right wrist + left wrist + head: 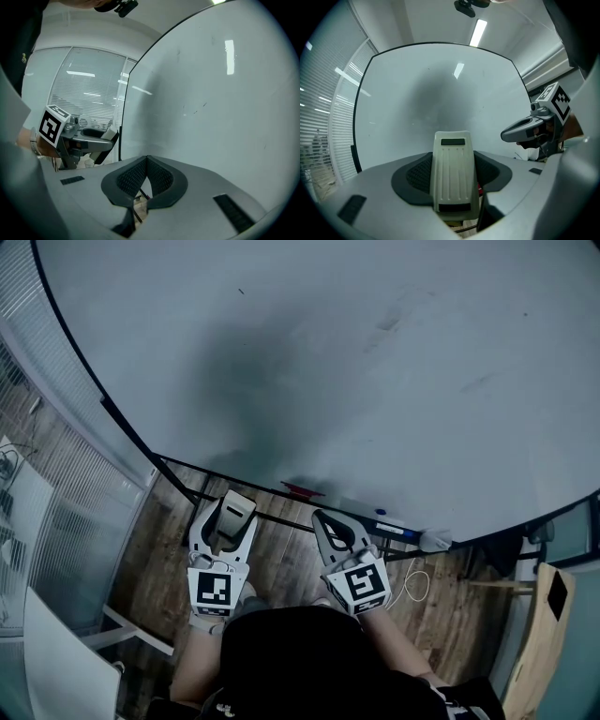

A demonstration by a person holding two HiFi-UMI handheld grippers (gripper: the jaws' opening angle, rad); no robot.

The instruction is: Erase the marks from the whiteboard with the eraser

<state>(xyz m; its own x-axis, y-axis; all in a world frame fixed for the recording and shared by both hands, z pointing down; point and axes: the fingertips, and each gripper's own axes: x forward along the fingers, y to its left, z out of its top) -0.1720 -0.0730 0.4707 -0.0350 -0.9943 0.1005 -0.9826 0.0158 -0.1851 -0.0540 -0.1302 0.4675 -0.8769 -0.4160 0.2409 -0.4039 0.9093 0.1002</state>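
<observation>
"Cream plastic eraser (451, 173), clamped between the jaws of the left gripper (228, 526), held low before the whiteboard (281, 352) and clear of its surface. And the other claw?"

"The right gripper (146, 176) is pinched closed on nothing, just beside the left one."

"Which step is this?"

"As I read it, the eraser is in hand and wiping has not begun. Faint marks (386, 324) show higher on the board, toward the right."

"So what does the next move call for?"

"Probably raising the eraser up and across to those marks. Its wiping face should then go flat on the board, with even pressure through each stroke."
</observation>
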